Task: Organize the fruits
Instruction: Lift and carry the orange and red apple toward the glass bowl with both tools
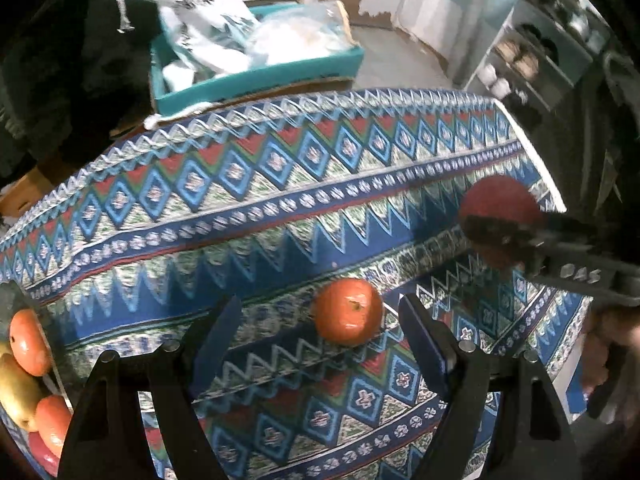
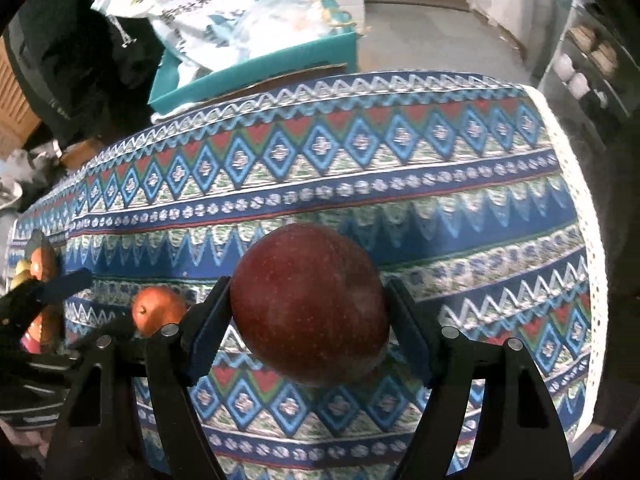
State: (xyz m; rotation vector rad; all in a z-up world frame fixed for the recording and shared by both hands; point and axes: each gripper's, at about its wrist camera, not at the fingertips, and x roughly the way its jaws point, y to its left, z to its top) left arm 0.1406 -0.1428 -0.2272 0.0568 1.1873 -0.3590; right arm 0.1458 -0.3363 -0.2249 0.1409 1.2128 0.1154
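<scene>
My right gripper [image 2: 310,304] is shut on a dark red apple [image 2: 310,304] and holds it above the patterned tablecloth [image 2: 360,184]. The apple [image 1: 500,204] and right gripper [image 1: 504,236] also show at the right of the left wrist view. My left gripper [image 1: 320,320] is open, its fingers either side of an orange [image 1: 347,311] lying on the cloth [image 1: 240,200]. The orange [image 2: 159,310] shows at left in the right wrist view. A container of several fruits [image 1: 30,376] sits at the far left.
A teal box [image 1: 256,76] with plastic bags stands behind the table. A shelf unit [image 1: 540,52] is at the far right. The table's right edge [image 2: 576,184] has a white lace border. The fruit container [image 2: 34,264] is at the left edge.
</scene>
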